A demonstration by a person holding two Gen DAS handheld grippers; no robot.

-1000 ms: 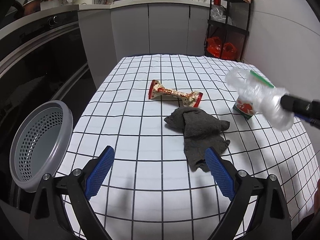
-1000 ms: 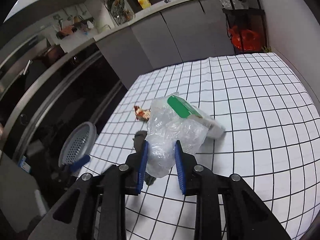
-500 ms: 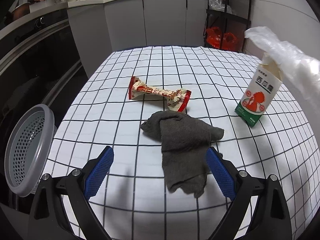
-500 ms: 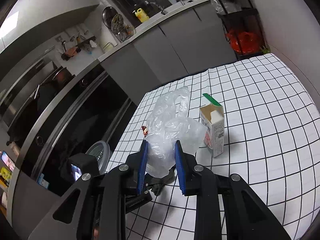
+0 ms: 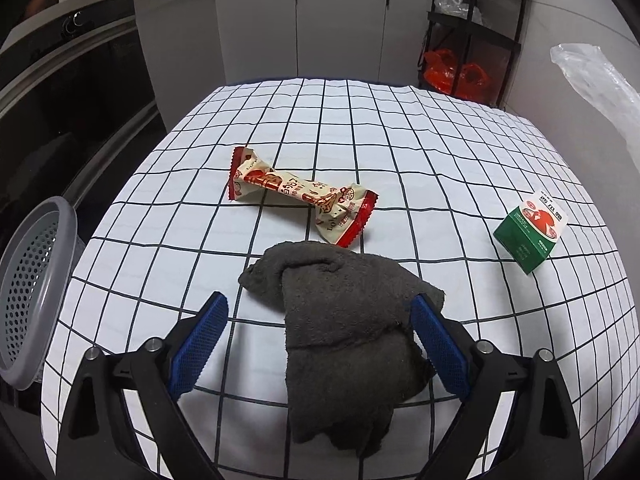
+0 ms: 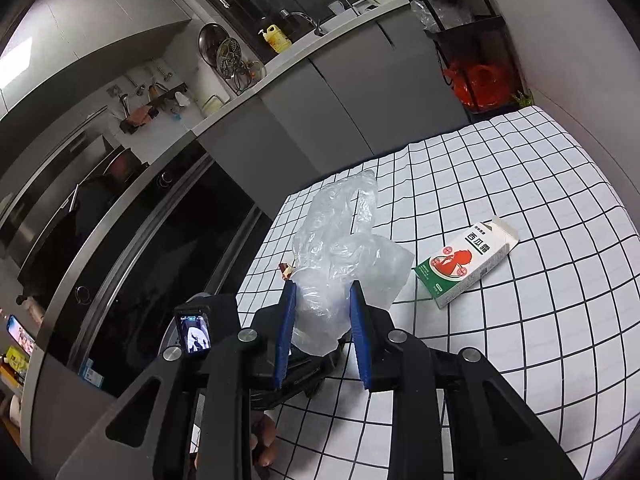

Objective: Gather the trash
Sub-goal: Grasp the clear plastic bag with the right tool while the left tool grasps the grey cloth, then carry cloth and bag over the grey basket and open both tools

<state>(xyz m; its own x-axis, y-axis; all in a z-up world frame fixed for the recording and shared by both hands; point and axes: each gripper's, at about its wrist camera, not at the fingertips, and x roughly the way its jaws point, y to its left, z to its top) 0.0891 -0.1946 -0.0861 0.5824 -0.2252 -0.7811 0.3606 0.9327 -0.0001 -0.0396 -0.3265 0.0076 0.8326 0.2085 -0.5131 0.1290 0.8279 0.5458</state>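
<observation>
My right gripper (image 6: pixel 322 292) is shut on a clear crumpled plastic bag (image 6: pixel 344 248) and holds it above the table; the bag also shows at the right edge of the left wrist view (image 5: pixel 600 80). My left gripper (image 5: pixel 320 312) is open, its fingers on either side of a dark grey cloth (image 5: pixel 344 332). A red and cream snack wrapper (image 5: pixel 300 196) lies beyond the cloth. A green and white carton (image 5: pixel 532 232) lies on its side at the right, also in the right wrist view (image 6: pixel 466 264). A grey perforated basket (image 5: pixel 28 288) stands off the table's left edge.
The table has a white cloth with a black grid (image 5: pixel 360 120). A dark oven front (image 5: pixel 60 100) and grey cabinets (image 5: pixel 320 20) stand behind. A black shelf rack with red bags (image 5: pixel 472 40) is at the back right.
My left gripper has moved forward and down over the grey cloth. The carton, upright half a second ago, now lies on its side. My right gripper has risen with the bag.
</observation>
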